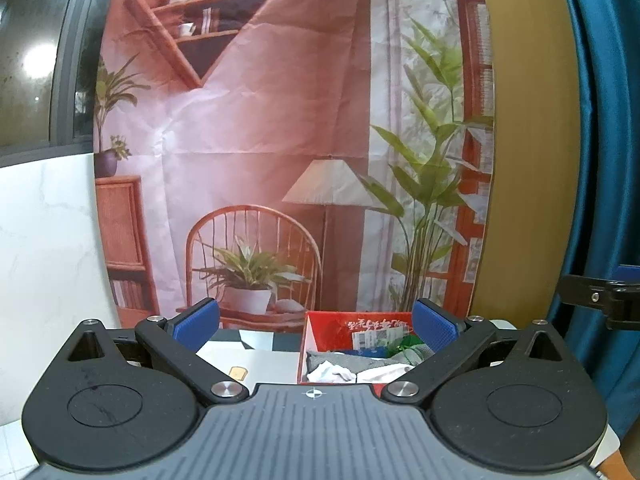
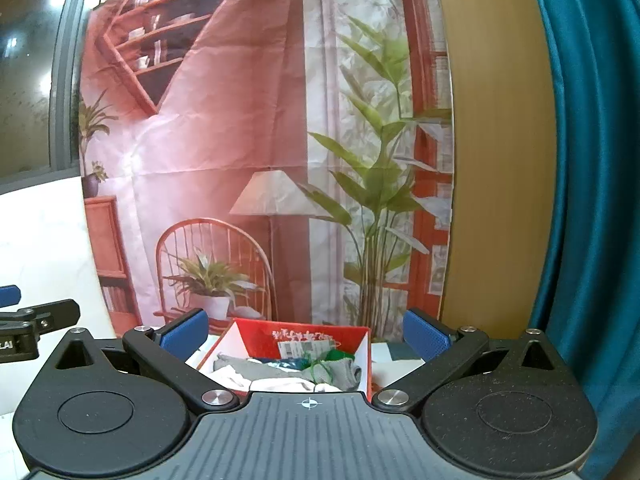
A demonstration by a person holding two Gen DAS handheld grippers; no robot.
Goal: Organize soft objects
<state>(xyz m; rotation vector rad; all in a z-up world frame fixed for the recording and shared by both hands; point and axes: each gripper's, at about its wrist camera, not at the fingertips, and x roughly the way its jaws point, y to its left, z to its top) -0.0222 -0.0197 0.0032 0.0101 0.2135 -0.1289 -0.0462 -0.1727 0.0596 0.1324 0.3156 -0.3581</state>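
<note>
A red box [image 1: 320,322] with white inner walls stands on the table ahead, filled with soft things: grey cloth [image 1: 340,358], white cloth [image 1: 332,372] and a green mesh piece [image 1: 412,346]. My left gripper [image 1: 316,326] is open, raised above and in front of the box, with nothing between its blue pads. In the right wrist view the same red box [image 2: 296,334] holds grey cloth [image 2: 344,372], white cloth [image 2: 236,376] and green mesh [image 2: 320,362]. My right gripper [image 2: 306,334] is open and empty, also held back from the box.
A printed backdrop [image 1: 260,140] of a room hangs behind the table. A teal curtain [image 1: 600,140] hangs on the right, a white marble panel [image 1: 44,240] on the left. A small yellow item [image 1: 238,372] lies on the tabletop left of the box. The other gripper [image 2: 36,316] shows at the left edge.
</note>
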